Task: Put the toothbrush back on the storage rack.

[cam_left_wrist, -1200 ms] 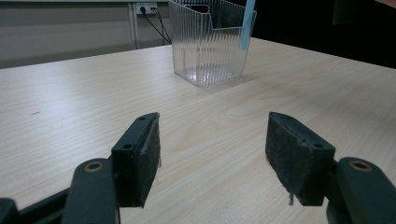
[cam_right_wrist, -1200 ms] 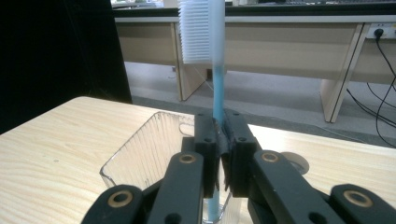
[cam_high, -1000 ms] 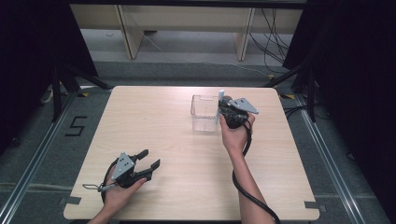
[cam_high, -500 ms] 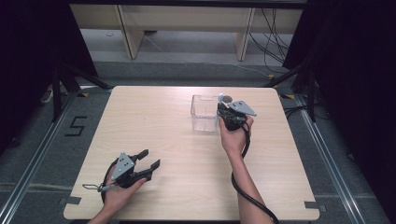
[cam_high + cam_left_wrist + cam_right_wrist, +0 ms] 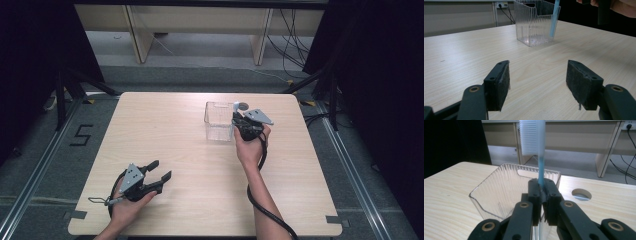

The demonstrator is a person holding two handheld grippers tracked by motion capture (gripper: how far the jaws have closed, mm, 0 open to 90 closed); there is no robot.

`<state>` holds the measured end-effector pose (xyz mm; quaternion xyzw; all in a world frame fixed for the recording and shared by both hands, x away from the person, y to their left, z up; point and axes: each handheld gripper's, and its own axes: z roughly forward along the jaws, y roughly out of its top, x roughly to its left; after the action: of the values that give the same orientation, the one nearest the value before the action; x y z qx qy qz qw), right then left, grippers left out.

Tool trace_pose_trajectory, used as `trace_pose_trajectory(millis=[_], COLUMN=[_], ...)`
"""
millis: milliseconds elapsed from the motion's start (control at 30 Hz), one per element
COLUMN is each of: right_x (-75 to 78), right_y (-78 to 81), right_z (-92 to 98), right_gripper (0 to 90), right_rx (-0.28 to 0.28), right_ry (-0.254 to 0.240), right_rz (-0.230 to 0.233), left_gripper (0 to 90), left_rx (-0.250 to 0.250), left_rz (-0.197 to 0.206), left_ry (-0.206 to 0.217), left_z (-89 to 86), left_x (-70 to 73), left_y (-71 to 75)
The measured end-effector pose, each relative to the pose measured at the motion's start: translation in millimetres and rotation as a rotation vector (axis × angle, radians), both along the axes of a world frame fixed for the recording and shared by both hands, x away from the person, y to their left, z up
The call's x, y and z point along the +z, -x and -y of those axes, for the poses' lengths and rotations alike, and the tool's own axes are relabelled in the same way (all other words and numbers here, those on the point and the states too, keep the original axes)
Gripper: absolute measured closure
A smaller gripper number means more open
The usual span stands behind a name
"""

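Ideally, the right gripper [image 5: 541, 195], fingers clamped on the blue toothbrush [image 5: 540, 167], lowers it straight into the clear bin [image 5: 499, 192], seemingly handle-first, while the left gripper [image 5: 537, 82] rests spread wide.

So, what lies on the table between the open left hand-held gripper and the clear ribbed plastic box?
Nothing: in the left gripper view, bare light wooden table separates them.

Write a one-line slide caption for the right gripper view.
Right gripper, jaws shut on a blue toothbrush held bristles-up, above the clear ribbed bin on the wooden table.
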<state>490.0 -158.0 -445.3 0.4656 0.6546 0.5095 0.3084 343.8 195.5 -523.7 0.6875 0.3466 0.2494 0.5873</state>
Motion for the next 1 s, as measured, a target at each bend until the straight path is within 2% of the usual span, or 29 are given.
trace_pose_trajectory(millis=[100,133,167,200,333,367,700,733,900,933,967,1000], right_x=[-1.9,-2.4,-3.3,-4.0,-5.9,-6.3,-6.1,-6.2,-8.2,-8.2,-7.7,-7.7], right_y=[-0.2,-1.3,-0.2,-0.9,-2.1,-1.1,-0.2,-0.4,-0.8,-0.9,1.1,1.0], right_z=[-1.0,0.1,-1.3,-0.6,0.4,-0.3,-0.5,-0.3,-0.3,0.6,-1.1,-0.2], right_gripper=[85.7,85.7,85.7,85.7,85.7,85.7,84.7,84.0,75.9,74.5,72.9,71.2], right_rx=[-0.004,0.003,-0.010,-0.002,0.002,-0.006,-0.004,-0.006,0.002,-0.001,-0.011,-0.008], right_ry=[-0.010,0.012,-0.011,-0.010,0.013,-0.007,-0.012,-0.006,0.003,0.029,0.003,0.007], right_rz=[-0.012,-0.001,-0.012,-0.017,-0.012,-0.026,-0.042,-0.037,-0.028,-0.014,-0.033,-0.026], left_gripper=[35.4,35.4,35.4,35.4,35.4,35.4,35.4,35.4,35.4,35.4,35.4,35.4], left_rx=[0.000,0.000,0.000,0.000,0.000,0.000,0.000,0.006,0.006,0.000,-0.001,0.000], left_rz=[-0.001,-0.001,-0.001,-0.001,-0.001,-0.001,0.000,-0.013,-0.013,-0.002,-0.001,-0.001], left_ry=[0.000,0.000,0.001,0.000,0.001,0.001,0.001,-0.017,-0.016,-0.001,0.000,-0.001], left_z=[-0.1,-0.1,0.0,-0.1,-0.1,-0.2,-0.1,-0.9,-0.9,-0.2,-0.2,-0.1], left_x=[0.0,0.0,0.0,0.0,0.0,0.0,0.0,1.1,1.1,0.1,0.0,0.0], left_y=[0.0,0.0,0.0,0.0,0.1,0.1,0.2,1.5,1.4,0.3,0.1,0.2])
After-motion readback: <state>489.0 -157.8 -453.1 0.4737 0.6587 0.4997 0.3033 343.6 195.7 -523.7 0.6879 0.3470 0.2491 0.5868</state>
